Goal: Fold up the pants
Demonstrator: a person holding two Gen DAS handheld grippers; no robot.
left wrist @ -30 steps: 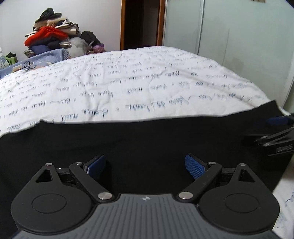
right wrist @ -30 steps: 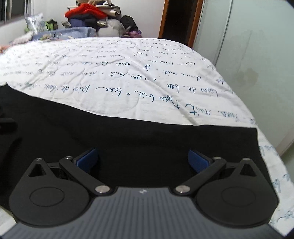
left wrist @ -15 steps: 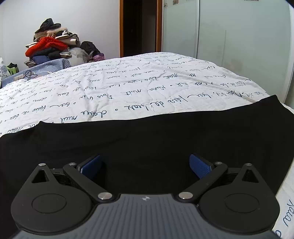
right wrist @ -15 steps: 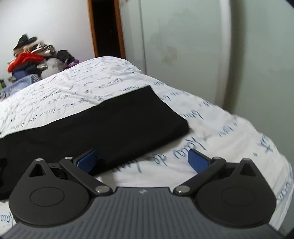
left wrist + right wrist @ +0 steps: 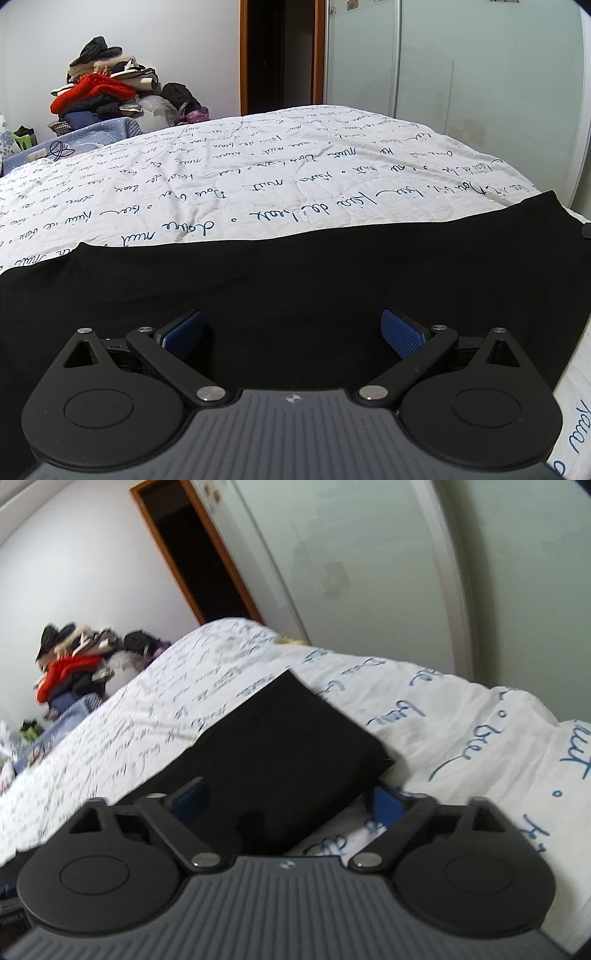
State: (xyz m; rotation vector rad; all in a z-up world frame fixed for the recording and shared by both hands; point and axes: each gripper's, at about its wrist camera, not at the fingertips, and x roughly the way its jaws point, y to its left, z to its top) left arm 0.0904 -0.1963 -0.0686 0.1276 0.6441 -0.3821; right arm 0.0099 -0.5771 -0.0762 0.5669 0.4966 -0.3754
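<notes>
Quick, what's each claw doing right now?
Left claw: open, over the pants, holding nothing.
Right claw: open, has just been closing around the pants' end.

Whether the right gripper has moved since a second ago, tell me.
Yes. The right gripper swung toward the pants' end near the wardrobe door, rolled, jaws closing.

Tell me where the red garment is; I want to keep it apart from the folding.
The red knitted garment sits in the clothes pile against the far wall, upper left in both views, beyond the white quilt.
</notes>
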